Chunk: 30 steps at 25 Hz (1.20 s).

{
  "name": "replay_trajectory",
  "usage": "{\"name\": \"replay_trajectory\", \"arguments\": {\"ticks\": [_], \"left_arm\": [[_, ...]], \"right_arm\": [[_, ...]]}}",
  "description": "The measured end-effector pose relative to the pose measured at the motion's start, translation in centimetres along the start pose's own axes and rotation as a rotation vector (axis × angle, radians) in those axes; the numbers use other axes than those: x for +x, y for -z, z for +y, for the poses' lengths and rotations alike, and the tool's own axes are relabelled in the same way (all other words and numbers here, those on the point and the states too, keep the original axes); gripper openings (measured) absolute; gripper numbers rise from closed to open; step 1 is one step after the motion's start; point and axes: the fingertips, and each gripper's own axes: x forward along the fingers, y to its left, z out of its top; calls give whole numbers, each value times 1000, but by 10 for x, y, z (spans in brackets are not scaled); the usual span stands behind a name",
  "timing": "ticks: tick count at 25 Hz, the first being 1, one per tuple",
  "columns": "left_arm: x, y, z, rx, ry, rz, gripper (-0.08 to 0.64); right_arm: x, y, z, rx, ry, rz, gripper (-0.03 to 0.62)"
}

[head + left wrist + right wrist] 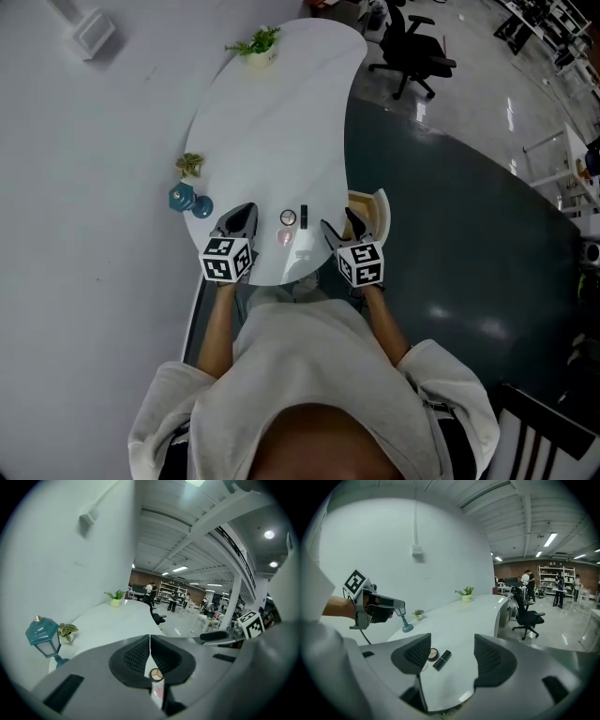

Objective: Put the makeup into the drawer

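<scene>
White table (281,122) ahead of me: compact (288,217), lipstick (304,216), pink case (285,237) by near edge; lantern (183,198), small plant (190,165) left edge; potted plant (257,45) far end.

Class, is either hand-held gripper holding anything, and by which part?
Nothing is held. The left hand-held gripper is shut on nothing; the right hand-held gripper stands open and empty. The compact and lipstick lie on the table.
</scene>
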Motion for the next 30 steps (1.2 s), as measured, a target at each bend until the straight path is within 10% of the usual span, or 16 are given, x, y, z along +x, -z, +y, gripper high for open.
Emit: {"name": "replay_trajectory", "arguments": {"ticks": [30], "left_arm": [[28, 9, 62, -17, 170, 76, 12]], "right_arm": [[116, 96, 28, 141, 99, 353, 204]]}}
